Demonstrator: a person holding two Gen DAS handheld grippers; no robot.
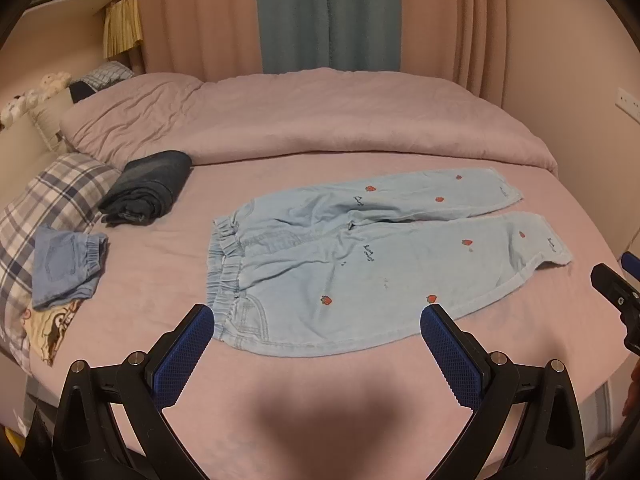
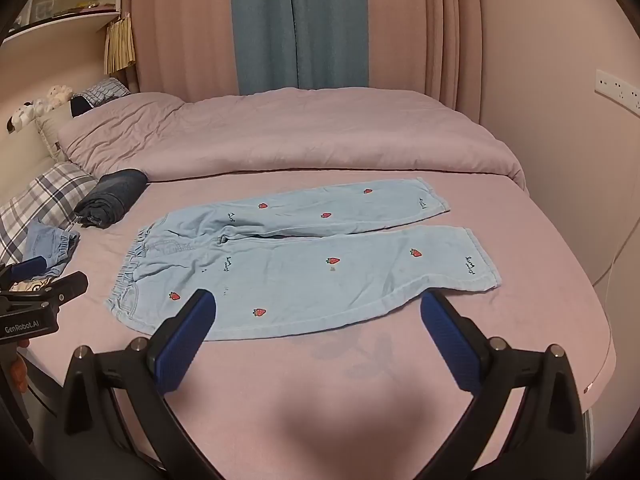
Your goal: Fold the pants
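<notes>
Light blue pants (image 1: 360,252) with small red strawberries lie flat and spread out on the pink bed, waistband to the left, both legs running to the right. They also show in the right wrist view (image 2: 304,264). My left gripper (image 1: 318,316) is open and empty, held above the near edge of the pants by the waistband end. My right gripper (image 2: 318,300) is open and empty, held above the near edge of the nearer leg. Each gripper's side shows at the edge of the other's view.
A folded dark garment (image 1: 148,188) and a folded blue denim piece (image 1: 66,268) lie at the left by a plaid pillow (image 1: 48,200). A rumpled pink duvet (image 1: 304,120) covers the far half of the bed. The bed's edge (image 2: 600,360) curves at the right.
</notes>
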